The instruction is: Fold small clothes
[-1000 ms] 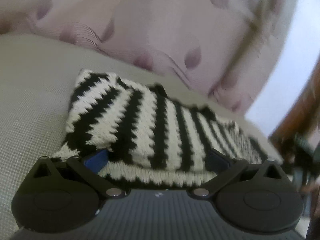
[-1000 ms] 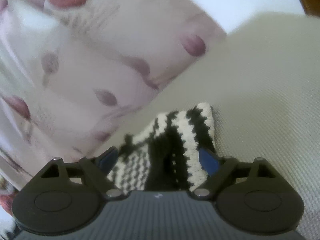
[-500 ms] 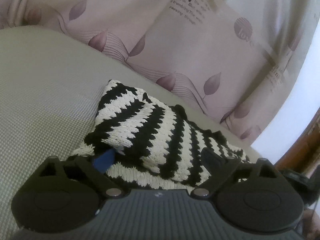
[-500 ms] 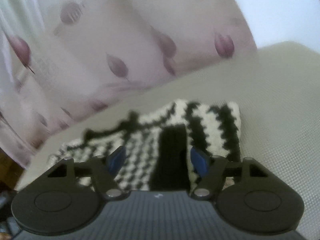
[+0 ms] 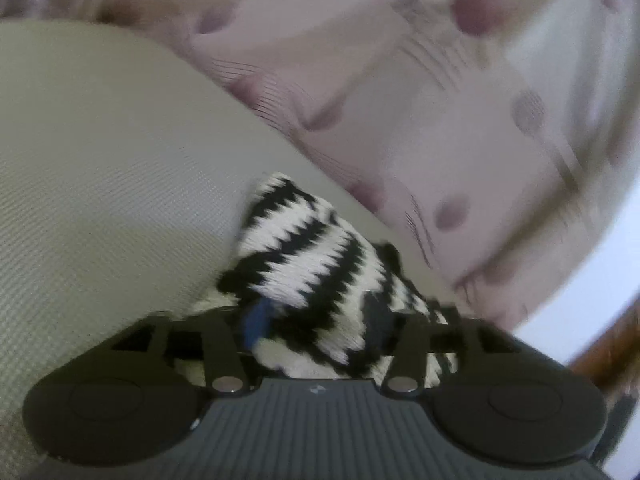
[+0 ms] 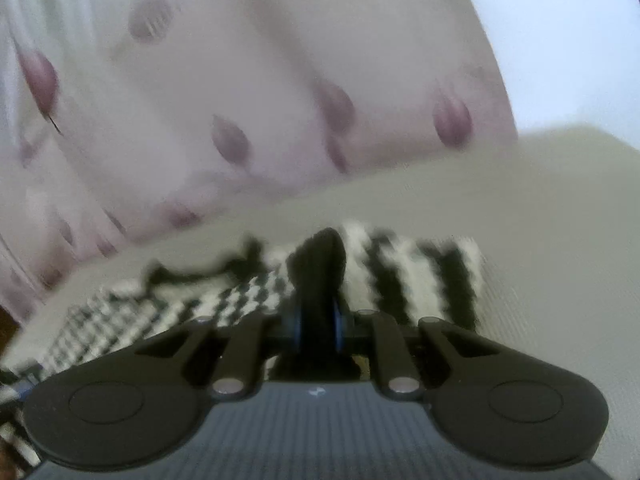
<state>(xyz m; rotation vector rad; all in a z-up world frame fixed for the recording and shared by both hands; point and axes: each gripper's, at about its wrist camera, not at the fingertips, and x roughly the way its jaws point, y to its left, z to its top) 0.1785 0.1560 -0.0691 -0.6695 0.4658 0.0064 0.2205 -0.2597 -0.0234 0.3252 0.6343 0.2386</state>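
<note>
A small black-and-white zigzag knit garment [image 5: 304,248] lies on a beige woven surface [image 5: 100,180]. In the left wrist view my left gripper [image 5: 316,320] has its jaws closing around a raised corner of the knit, which bunches up between the blue pad [image 5: 256,320] and the other finger. In the right wrist view the same garment [image 6: 404,276] shows its striped edge and a checked part to the left. My right gripper [image 6: 316,328] is shut on a black band of the knit, which stands up as a pinched fold between the pads.
Pale pink fabric with purple leaf prints [image 5: 400,100] rises right behind the garment and fills the back of both views [image 6: 240,100]. Brown wooden furniture [image 5: 608,344] shows at the far right. Bare beige surface [image 6: 560,220] stretches to the right of the garment.
Both grippers have rolled and closed in on the knit. The right jaws went from wide open to pinched on the black band. The left jaws narrowed, and the corner between them rose.
</note>
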